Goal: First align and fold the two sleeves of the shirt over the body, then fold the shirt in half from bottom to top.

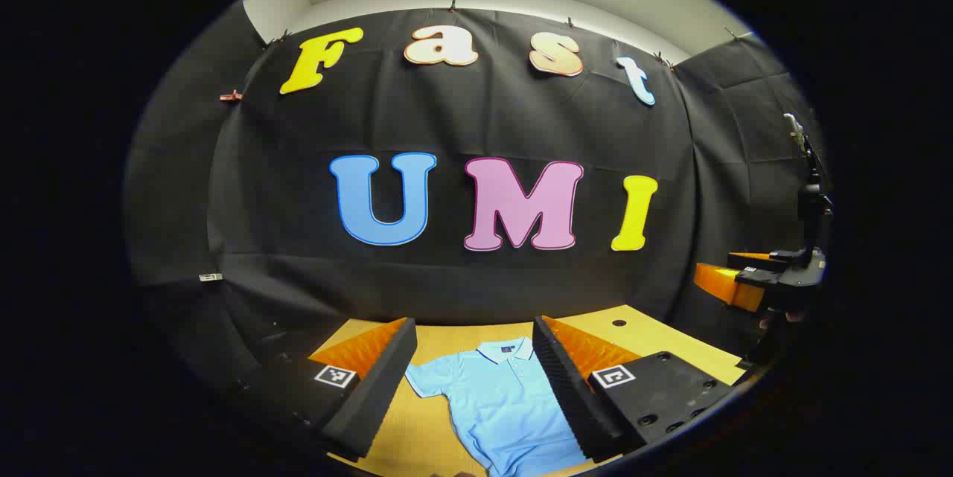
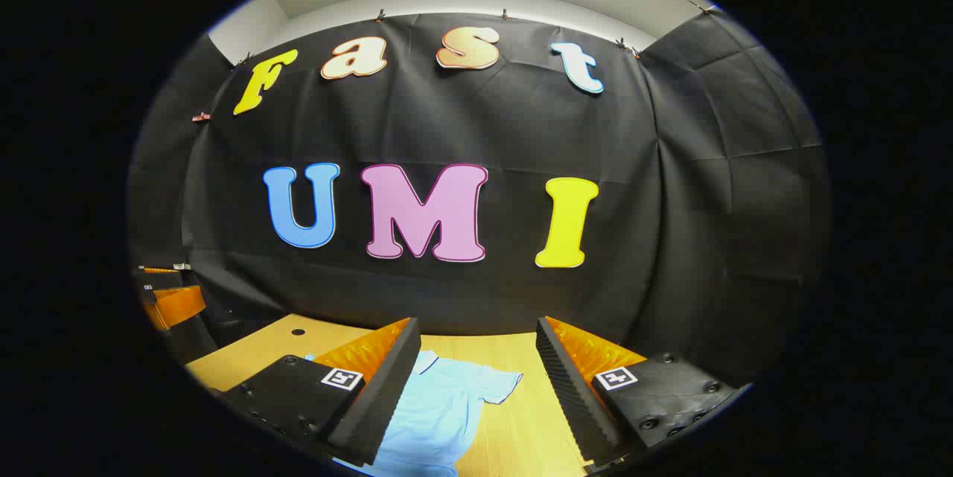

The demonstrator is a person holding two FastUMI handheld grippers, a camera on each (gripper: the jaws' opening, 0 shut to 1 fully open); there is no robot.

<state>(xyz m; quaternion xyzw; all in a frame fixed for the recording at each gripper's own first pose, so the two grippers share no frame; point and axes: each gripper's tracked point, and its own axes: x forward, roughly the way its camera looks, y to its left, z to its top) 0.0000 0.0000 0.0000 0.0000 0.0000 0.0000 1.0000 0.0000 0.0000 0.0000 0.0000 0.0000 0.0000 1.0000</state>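
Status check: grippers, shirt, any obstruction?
Left gripper open, right gripper open, both above the table. Shirt flat, sleeves unfolded. Nothing in the way.

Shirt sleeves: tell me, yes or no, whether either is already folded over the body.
No: in the left gripper view the shirt lies flat on the table with its sleeve spread outward.

shirt hem cut off at bottom edge, one sleeve hidden behind left gripper finger
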